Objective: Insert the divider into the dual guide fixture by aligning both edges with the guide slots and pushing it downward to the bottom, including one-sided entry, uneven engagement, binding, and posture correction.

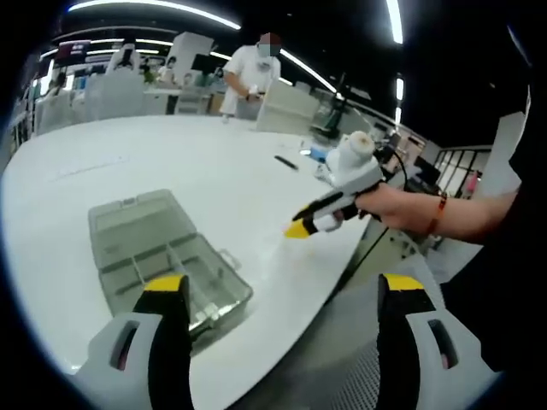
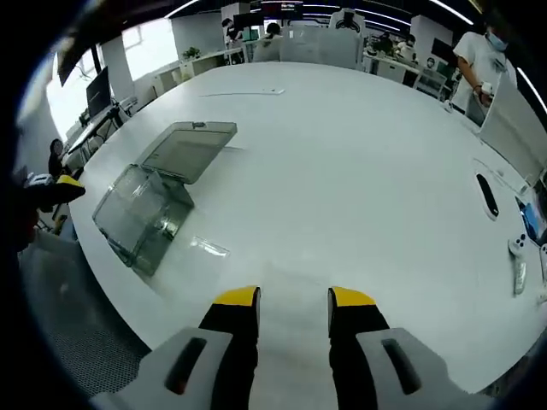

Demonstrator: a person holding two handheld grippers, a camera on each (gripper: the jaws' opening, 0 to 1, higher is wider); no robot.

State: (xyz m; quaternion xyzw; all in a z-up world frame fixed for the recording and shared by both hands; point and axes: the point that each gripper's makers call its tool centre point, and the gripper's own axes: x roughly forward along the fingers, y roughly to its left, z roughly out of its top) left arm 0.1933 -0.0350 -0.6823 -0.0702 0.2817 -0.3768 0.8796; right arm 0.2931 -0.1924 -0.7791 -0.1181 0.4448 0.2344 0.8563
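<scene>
**Both tools empty above the white worktop, clear box open at its edge**

In the left gripper view, the left tool (image 1: 286, 295) rises from the bottom with its grey, yellow-tipped jaws spread wide and nothing between them. One jaw overlaps the near corner of the clear plastic compartment box (image 1: 171, 265), which lies on the large round white worktop (image 1: 214, 162) close to its rim. The box's hinged lid (image 1: 137, 213) lies open behind the tray, and thin internal walls split the tray into compartments. Whether any of these is the divider, I cannot tell.

Past the box and to its right, a person's hand (image 1: 402, 207) with a red wrist band holds the right tool (image 1: 295, 229) just above the worktop's edge. Its yellow tips point toward the box and look close together.

In the right gripper view, the right tool (image 2: 293, 299) shows its two yellow-tipped jaws set a narrow gap apart, empty, over bare worktop (image 2: 342, 171). Ahead and to the left lies the same clear box (image 2: 141, 213), with its lid (image 2: 188, 149) laid open. A small clear flat piece (image 2: 209, 248) lies on the worktop just beside the box; it is too faint to identify. The left tool's yellow tip (image 2: 67, 190) pokes in at the left edge.

Farther off, a thin black object (image 2: 487, 195) lies on the worktop to the right. Beyond the far rim stands a person in a white shirt (image 1: 252, 77), with desks behind.
</scene>
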